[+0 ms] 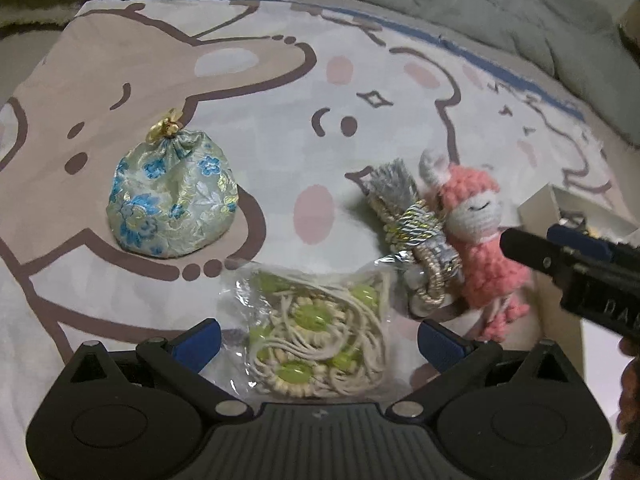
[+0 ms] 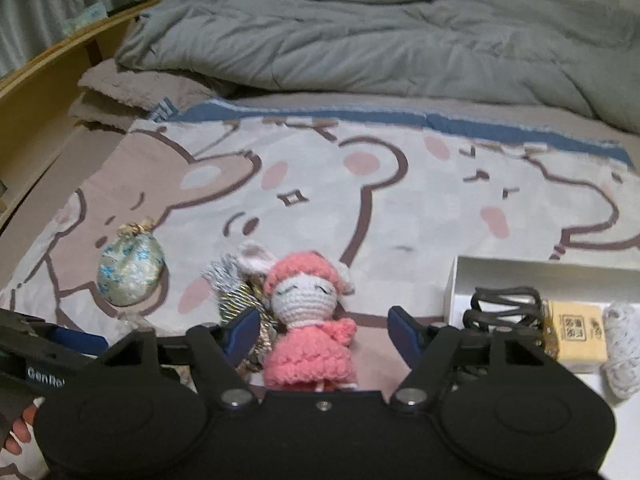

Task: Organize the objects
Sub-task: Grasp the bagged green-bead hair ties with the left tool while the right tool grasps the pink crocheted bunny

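My left gripper (image 1: pixel 318 340) is open, its fingers on either side of a clear bag of cream cord and green beads (image 1: pixel 316 332). My right gripper (image 2: pixel 324 330) is open around a pink crocheted bunny doll (image 2: pixel 310 328), which also shows in the left wrist view (image 1: pixel 480 240). A silver-gold tasselled cord bundle (image 1: pixel 416 236) lies against the doll's left side (image 2: pixel 236 292). A floral brocade pouch (image 1: pixel 172 204) sits apart at the left (image 2: pixel 130 274). All lie on a cartoon bear blanket (image 1: pixel 280 128).
A white box (image 2: pixel 520 276) at the right holds a black coiled item (image 2: pixel 506 308), a tan block (image 2: pixel 576 328) and a white bundle (image 2: pixel 620 348). A grey duvet (image 2: pixel 380 36) lies behind. A wooden bed frame (image 2: pixel 44 92) runs along the left.
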Demonstrator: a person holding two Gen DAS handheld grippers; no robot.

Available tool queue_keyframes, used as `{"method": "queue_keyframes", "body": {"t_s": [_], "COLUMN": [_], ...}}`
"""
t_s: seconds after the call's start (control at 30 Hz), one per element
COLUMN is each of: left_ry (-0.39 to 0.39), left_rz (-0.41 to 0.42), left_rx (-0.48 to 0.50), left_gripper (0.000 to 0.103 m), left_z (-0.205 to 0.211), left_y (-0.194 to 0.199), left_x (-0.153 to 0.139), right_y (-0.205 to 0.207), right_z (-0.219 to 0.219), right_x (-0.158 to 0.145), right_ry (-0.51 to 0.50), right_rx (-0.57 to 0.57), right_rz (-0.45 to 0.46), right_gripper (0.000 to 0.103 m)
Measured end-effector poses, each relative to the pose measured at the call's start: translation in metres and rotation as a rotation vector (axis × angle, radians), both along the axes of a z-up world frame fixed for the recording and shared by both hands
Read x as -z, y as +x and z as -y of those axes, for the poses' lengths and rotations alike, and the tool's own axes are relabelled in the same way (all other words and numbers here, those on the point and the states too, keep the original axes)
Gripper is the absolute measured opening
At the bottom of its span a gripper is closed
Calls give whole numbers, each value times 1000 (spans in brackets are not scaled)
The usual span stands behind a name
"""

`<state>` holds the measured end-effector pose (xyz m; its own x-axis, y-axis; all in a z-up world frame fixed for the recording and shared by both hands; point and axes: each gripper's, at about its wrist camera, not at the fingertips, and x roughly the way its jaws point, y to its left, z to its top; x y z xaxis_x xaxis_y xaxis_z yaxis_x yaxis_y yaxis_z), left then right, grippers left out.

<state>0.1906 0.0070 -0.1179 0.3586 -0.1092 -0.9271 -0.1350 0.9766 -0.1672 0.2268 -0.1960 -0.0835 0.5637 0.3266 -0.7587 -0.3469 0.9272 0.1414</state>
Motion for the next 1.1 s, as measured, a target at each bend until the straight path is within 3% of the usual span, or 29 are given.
{"method": "queue_keyframes", "body": {"t_s": [0.17, 0.3, 0.5, 0.63, 0.7, 0.73, 0.87, 1.1], "left_ry": [35, 11, 14, -7, -13, -16, -39, -52], "left_rz": [-28, -48, -51, -51, -41, -38, -20, 37], "left_rx": [-11, -28, -12, -19, -21, -20, -23, -29], "left_gripper": [103, 101, 95, 84, 81, 79, 73, 72], "left_z": [-3, -7, -4, -5, -6, -6, -8, -7], "left_y": [6, 8, 10, 10, 10, 10, 7, -2], "left_x": [13, 19, 19, 18, 16, 15, 8, -11], "right_y": [11, 15, 19, 19, 19, 19, 13, 3], "right_z": [2, -2, -7, -8, -8, -8, -13, -6], "right_x": [14, 24, 34, 36, 35, 35, 30, 13], "right_ry": [31, 18, 13, 11, 18, 28, -6, 14], "right_rx": [20, 1, -4, 0, -3, -12, -27, 1], "right_rz": [-53, -83, -118, -137, -143, -153, -133, -92], "right_gripper": [65, 65, 65, 65, 50, 48, 46, 44]}}
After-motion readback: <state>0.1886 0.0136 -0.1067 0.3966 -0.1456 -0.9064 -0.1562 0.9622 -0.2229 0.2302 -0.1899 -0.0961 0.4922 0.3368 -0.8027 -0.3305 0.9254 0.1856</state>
